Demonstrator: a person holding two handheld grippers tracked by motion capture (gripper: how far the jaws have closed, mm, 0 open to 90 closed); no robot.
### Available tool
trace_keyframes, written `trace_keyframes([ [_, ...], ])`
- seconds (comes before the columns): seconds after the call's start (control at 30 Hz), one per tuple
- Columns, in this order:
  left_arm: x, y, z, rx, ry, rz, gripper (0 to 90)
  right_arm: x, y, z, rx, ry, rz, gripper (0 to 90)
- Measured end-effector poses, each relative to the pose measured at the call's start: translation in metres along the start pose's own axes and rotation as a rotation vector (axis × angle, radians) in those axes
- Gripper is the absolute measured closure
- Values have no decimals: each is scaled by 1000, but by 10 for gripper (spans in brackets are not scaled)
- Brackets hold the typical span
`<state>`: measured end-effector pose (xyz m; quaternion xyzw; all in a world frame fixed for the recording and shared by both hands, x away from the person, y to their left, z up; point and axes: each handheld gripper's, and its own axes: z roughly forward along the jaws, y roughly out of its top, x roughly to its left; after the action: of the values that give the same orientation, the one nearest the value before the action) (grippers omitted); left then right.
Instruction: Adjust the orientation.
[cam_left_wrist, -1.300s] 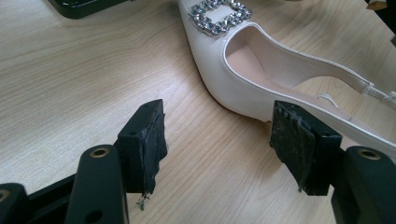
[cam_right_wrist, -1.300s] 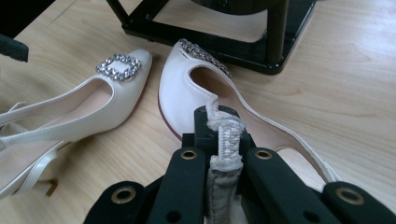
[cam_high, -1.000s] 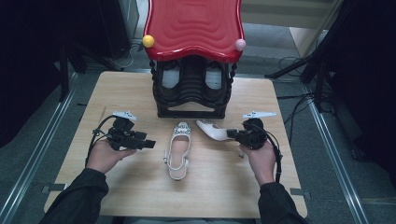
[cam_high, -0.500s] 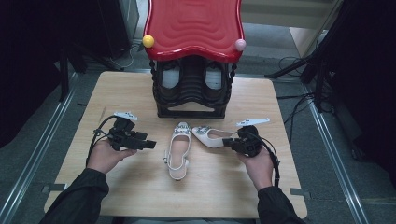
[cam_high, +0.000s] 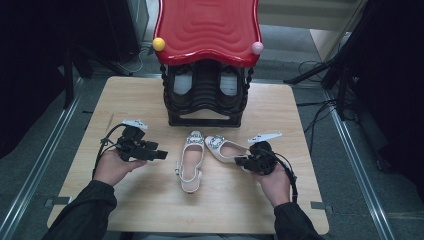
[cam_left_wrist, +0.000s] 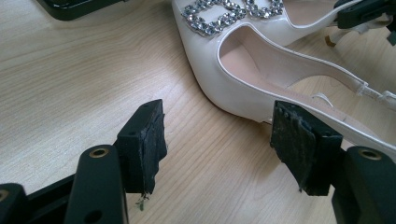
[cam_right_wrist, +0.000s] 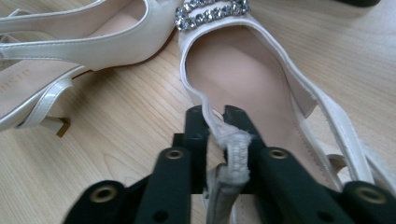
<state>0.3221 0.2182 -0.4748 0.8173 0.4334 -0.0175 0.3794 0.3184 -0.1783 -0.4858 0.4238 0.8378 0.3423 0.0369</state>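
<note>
Two white slingback shoes with rhinestone buckles lie on the wooden table (cam_high: 125, 95). The left shoe (cam_high: 190, 160) points its toe at the rack. The right shoe (cam_high: 225, 148) lies slanted, its toe close beside the other's toe. My right gripper (cam_high: 239, 161) is at this shoe's heel. Its jaws have just been opening, and the heel strap (cam_right_wrist: 233, 149) sits loosely between the jaws of the right gripper (cam_right_wrist: 215, 122). My left gripper (cam_high: 162, 154) hovers left of the left shoe (cam_left_wrist: 243, 79). The left gripper (cam_left_wrist: 219, 149) is open with only bare wood between its pads.
A black rack with a wavy red top (cam_high: 206, 30) stands at the table's back middle, with a yellow ball (cam_high: 159, 44) and a pink ball (cam_high: 257, 48) on its corners. Pale items sit inside it. Dark equipment and cables surround the table.
My right hand brought the right shoe leftward and down until its toe rests beside the left shoe's toe. The left hand stayed put.
</note>
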Motion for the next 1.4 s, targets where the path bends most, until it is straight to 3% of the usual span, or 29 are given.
trace_keyframes([
  [0.1, 0, 0, 0, -2, -2, 1, 358, -1, 1, -6, -28, 12, -11, 737],
  [0.27, -1, 0, -2, -7, -5, 2, 358, -3, 7, -24, -97, 30, -14, 716],
  [0.47, -3, -1, -4, -19, -15, 7, 358, -12, 12, -38, -144, 28, -46, 828],
  [0.63, -3, -4, -6, -21, -7, 4, 359, -32, 11, -32, -134, 14, -19, 888],
  [0.87, -3, -10, -10, -22, 1, -1, 359, -60, 11, -25, -121, -26, 32, 900],
  [1.0, -3, -13, -12, -22, 7, -4, 358, -70, 9, -17, -94, -21, 61, 900],
  [1.23, -3, -14, -10, -19, 6, -4, 359, -68, 8, 4, 3, -15, 32, 900],
  [1.4, -3, -14, -8, -13, 1, -3, 359, -65, 8, 8, 6, 8, 31, 900],
])
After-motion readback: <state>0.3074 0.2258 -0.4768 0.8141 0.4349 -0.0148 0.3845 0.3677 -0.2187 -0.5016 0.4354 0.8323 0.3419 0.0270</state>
